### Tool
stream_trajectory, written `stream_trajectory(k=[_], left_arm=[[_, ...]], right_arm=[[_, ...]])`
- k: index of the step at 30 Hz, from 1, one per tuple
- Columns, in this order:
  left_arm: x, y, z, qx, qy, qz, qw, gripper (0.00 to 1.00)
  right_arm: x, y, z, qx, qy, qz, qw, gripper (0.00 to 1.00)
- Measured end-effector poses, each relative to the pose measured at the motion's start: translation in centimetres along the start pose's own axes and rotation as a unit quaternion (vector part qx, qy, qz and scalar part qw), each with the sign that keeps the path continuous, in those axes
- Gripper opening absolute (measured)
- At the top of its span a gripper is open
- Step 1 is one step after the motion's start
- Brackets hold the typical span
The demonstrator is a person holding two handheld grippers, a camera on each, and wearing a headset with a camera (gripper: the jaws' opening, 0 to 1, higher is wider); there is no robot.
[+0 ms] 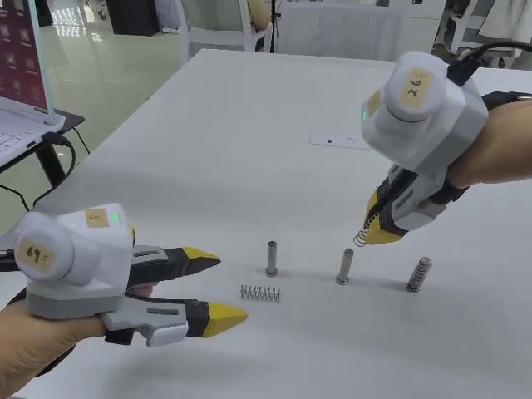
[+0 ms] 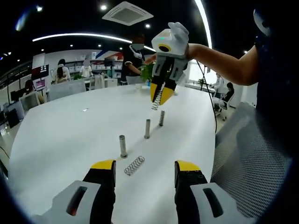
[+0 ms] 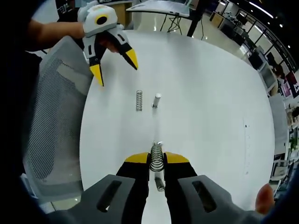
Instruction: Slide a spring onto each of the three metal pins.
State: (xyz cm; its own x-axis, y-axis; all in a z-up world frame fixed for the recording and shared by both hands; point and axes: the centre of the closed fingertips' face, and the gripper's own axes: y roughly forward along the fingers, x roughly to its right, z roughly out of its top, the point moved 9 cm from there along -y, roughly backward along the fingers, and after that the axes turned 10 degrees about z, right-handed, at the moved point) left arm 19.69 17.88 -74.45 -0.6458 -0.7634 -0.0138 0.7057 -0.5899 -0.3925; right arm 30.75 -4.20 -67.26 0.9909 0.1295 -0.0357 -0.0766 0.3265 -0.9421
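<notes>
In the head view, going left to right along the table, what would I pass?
Left gripper, jaws open → bare metal pin → second bare pin → pin with a spring already on it.

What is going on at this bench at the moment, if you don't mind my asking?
A person with a gripper in each hand is fitting springs onto three upright metal pins on a white table. The right gripper is shut on a held spring, in the air close to the top of the bare middle pin. The right-hand pin already carries a spring. The left-hand pin is bare, with a loose spring lying beside it. The left gripper is open near that spring.
</notes>
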Motion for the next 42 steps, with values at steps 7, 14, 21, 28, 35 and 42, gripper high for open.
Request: stream_trajectory(k=[7,14,21,28,35,42], left_arm=[[0.0,-0.1,-0.1,0.003,-0.005,0.007,1.0000,0.50],[0.1,-0.2,-0.2,0.005,-0.010,0.016,0.9998,0.56],[0.4,-0.3,-0.4,0.007,-0.012,0.019,0.9997,0.58],[0.5,-0.1,-0.4,0.008,-0.011,0.018,0.9997,0.59],[0.4,-0.1,-0.2,0.012,-0.010,0.019,0.9997,0.59],[0.6,-0.1,-0.3,0.011,-0.011,0.017,0.9997,0.59]], right_arm=[[0.6,0.2,-0.1,-0.013,-0.002,-0.003,0.9999,0.09],[1.1,0.7,0.1,-0.027,-0.006,0.002,0.9996,0.09],[1.3,1.6,0.6,-0.046,-0.017,0.009,0.9988,0.09],[1.6,2.3,0.8,-0.064,-0.024,0.017,0.9975,0.09],[1.8,2.8,1.1,-0.077,-0.029,0.023,0.9963,0.09],[1.7,3.3,1.2,-0.085,-0.030,0.028,0.9955,0.09]])
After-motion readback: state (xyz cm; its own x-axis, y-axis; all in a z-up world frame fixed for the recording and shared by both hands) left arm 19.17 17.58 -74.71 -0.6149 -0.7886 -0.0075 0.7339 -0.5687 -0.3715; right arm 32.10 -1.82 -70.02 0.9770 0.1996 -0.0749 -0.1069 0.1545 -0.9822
